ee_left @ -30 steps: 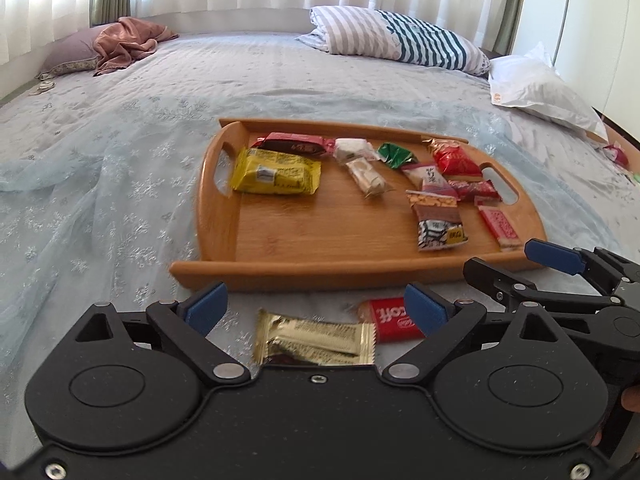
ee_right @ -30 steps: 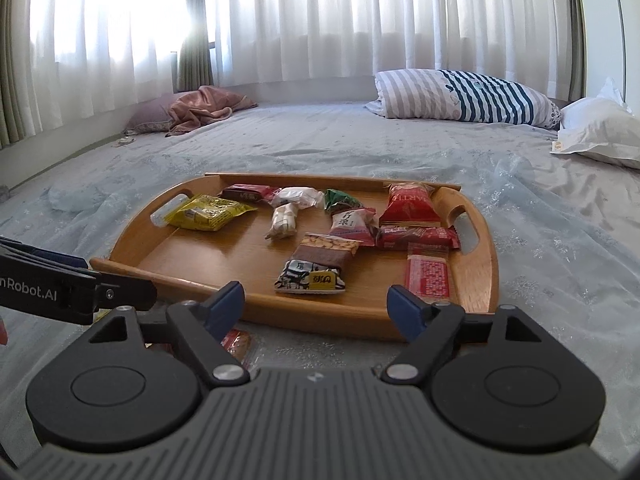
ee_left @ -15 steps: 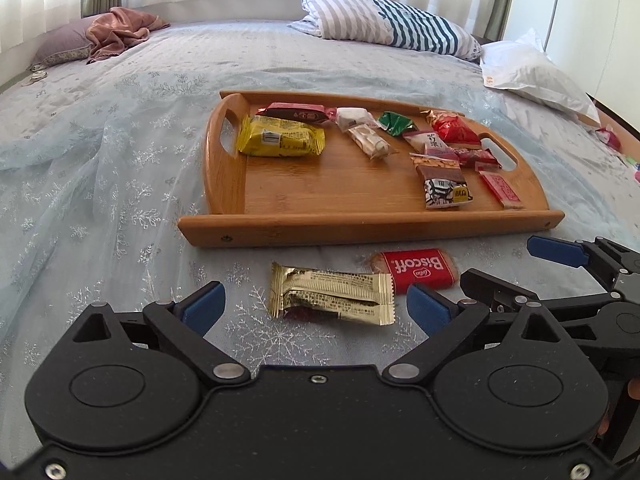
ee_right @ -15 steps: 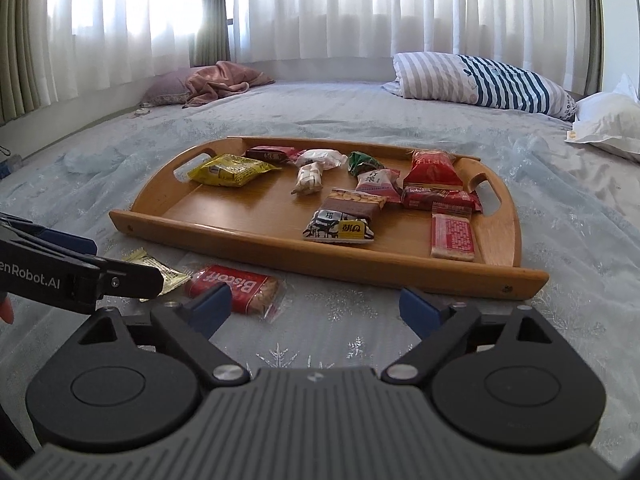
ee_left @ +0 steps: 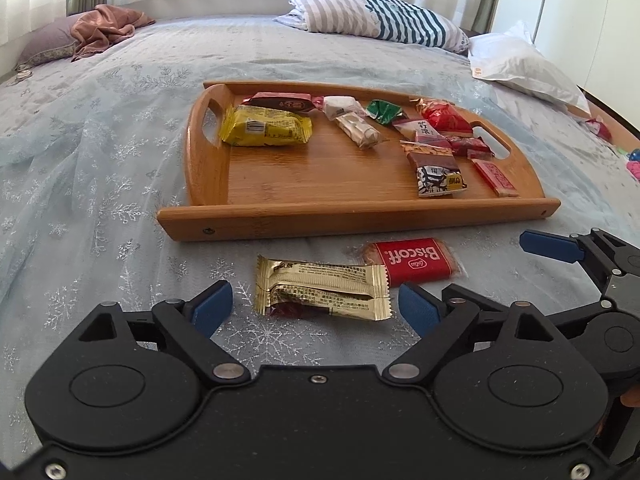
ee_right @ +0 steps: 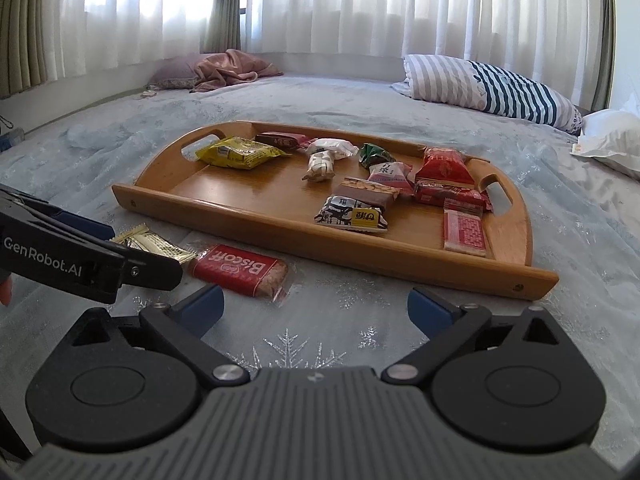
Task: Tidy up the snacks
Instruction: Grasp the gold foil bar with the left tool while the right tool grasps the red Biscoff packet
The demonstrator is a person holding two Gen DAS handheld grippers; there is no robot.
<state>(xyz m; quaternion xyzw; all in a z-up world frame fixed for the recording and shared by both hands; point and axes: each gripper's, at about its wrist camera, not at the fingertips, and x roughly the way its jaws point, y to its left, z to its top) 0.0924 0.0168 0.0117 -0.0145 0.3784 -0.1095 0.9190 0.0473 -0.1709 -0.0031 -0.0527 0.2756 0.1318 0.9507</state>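
Gold packet: a crinkled gold packet (ee_left: 323, 290) lay flat on the bedspread, just outside the near long rim of the wooden tray (ee_left: 280, 222), not yet among the snacks.

Biscoff bar: a red Biscoff bar (ee_left: 412, 261) sat beside the gold packet, its corner touching or slightly overlapping the packet's end, also just outside the tray's near rim.

Left gripper: the left gripper (ee_left: 316, 308) pointed down at the gold packet with one blue pad on either end of it; the jaws were closing, but neither pad pressed the wrapper and nothing was held.

Right gripper: the right gripper (ee_right: 316, 306) hovered short of the Biscoff bar, which lay ahead of its left finger; the jaws were opening wide over bare cloth, with nothing between them.

Tray: the tray's floor carried a yellow pack (ee_left: 266, 126) by the far-left handle and a cluster of small sweets toward the right handle, leaving open wood along the near middle.

Step in hand: likely the pickup of the two strays for the tray.

Doing it well: the packet looked thin and slippery, so the left pads probably needed to sink to the cloth and pinch across the wrapper's narrower width, without gathering bedspread or dragging the neighbouring bar.

Risk: the two grippers stood close together on the tray's near side and could knock fingers if both closed in at once.
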